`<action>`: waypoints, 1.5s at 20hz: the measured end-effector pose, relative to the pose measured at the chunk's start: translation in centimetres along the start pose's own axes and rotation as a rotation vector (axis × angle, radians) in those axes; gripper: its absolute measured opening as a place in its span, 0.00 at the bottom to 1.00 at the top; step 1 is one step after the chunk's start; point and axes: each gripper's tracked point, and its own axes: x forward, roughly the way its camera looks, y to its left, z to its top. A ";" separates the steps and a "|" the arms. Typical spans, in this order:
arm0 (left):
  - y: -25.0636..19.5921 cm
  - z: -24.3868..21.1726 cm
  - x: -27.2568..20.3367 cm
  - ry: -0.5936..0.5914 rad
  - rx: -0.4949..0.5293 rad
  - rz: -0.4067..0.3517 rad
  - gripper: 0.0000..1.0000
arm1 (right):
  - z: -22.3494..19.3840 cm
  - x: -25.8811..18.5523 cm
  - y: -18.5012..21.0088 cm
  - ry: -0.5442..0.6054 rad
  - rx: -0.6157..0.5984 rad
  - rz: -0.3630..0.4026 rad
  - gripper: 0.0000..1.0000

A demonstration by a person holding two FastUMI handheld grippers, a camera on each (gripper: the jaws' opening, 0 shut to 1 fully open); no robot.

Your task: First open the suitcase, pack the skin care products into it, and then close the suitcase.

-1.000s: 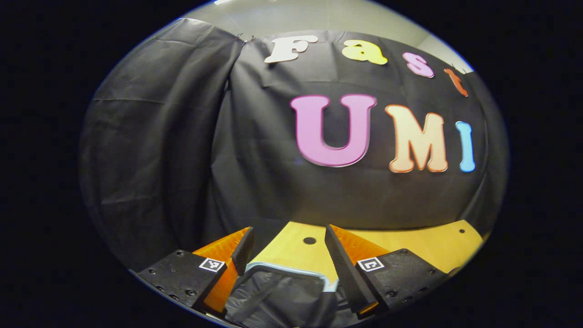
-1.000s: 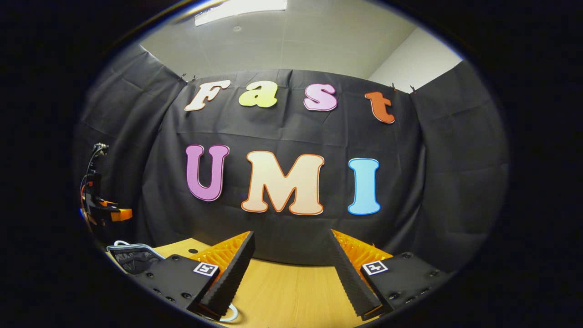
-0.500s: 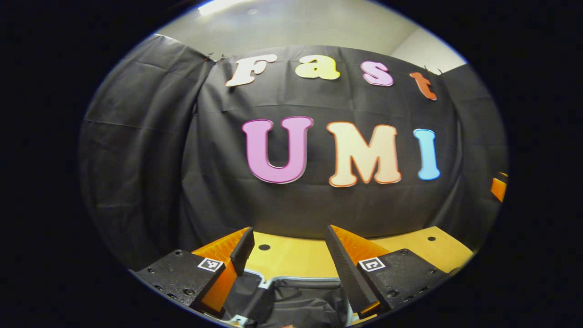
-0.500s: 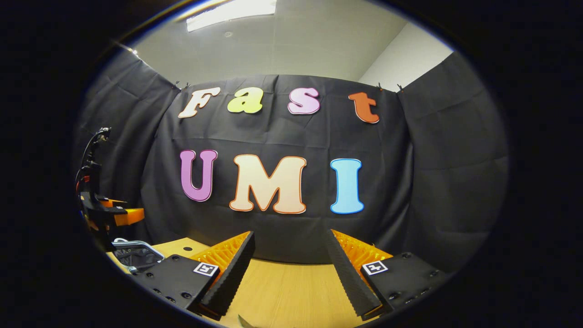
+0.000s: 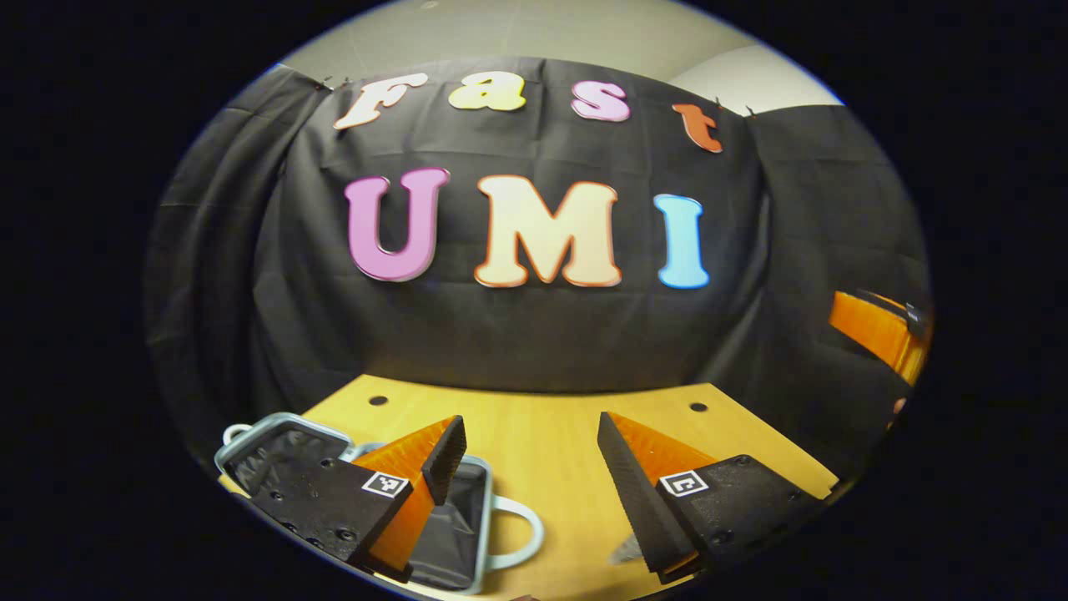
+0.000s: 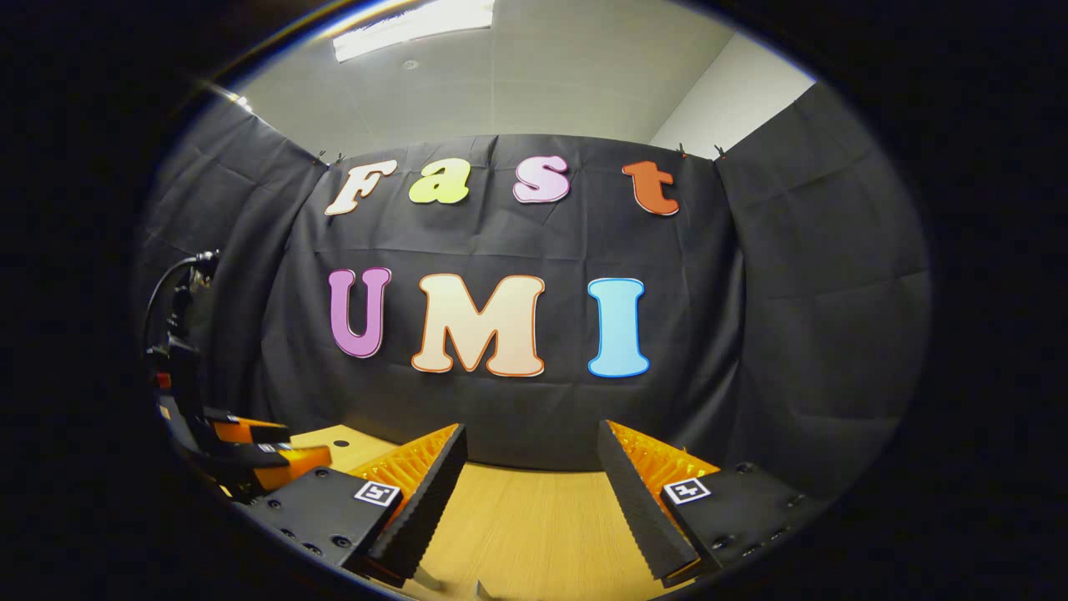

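— Where's the suitcase point(image 5: 455, 534)?
— Lower left of the left gripper view, open on the table point(image 5: 551, 434).
— And the tools?
— Left hand-held gripper point(image 5: 526, 467) gapes empty; right hand-held gripper point(image 6: 530, 492) likewise. Packing comes next, I'd say: find a product first.

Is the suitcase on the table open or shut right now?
Open: the suitcase shows its dark lining inside the pale rim, beside the left gripper.

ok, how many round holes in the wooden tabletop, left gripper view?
2. One dark round hole sits far left on the light wooden tabletop, beyond the open silver-rimmed suitcase; the other far right. The open left gripper and the suitcase may hide more.
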 end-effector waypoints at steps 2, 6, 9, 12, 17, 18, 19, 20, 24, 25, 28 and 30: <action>-2.1 -2.3 0.2 0.046 0.001 -0.030 0.93 | -0.3 -0.6 -1.0 0.007 -0.003 0.001 0.98; -5.1 -6.5 0.6 0.119 -0.004 -0.076 0.94 | -1.3 -1.4 -2.3 0.029 -0.021 0.005 1.00; -6.5 -9.8 0.7 0.178 -0.012 -0.095 0.93 | -1.8 -2.0 -2.9 0.043 -0.043 0.008 0.98; -7.6 -13.0 0.8 0.228 -0.016 -0.114 0.93 | -2.8 -2.5 -3.2 0.061 -0.063 0.008 0.98; -8.5 -17.8 1.7 0.298 0.001 -0.131 0.76 | -5.8 -3.2 -2.3 0.108 -0.069 0.033 0.99; -9.0 -18.6 2.0 0.311 0.009 -0.147 0.72 | -6.7 -3.4 -1.9 0.120 -0.070 0.042 0.99; -9.3 -19.2 2.2 0.319 0.016 -0.160 0.61 | -7.5 -3.5 -1.6 0.132 -0.070 0.051 0.99; -9.3 -19.6 2.4 0.324 0.022 -0.164 0.47 | -8.3 -3.6 -1.1 0.143 -0.069 0.061 0.99; -9.2 -19.1 2.4 0.341 -0.007 -0.179 0.19 | -11.6 -3.7 0.2 0.178 -0.082 0.092 0.99; -8.9 -18.5 2.2 0.336 -0.011 -0.167 0.18 | -12.8 -3.6 0.5 0.193 -0.080 0.101 0.99; -7.6 -15.6 1.5 0.317 0.007 -0.147 0.18 | -17.5 -3.7 1.7 0.268 -0.056 0.124 0.99; -6.9 -13.4 0.9 0.299 0.028 -0.140 0.18 | -21.0 -4.0 2.7 0.335 -0.035 0.145 0.99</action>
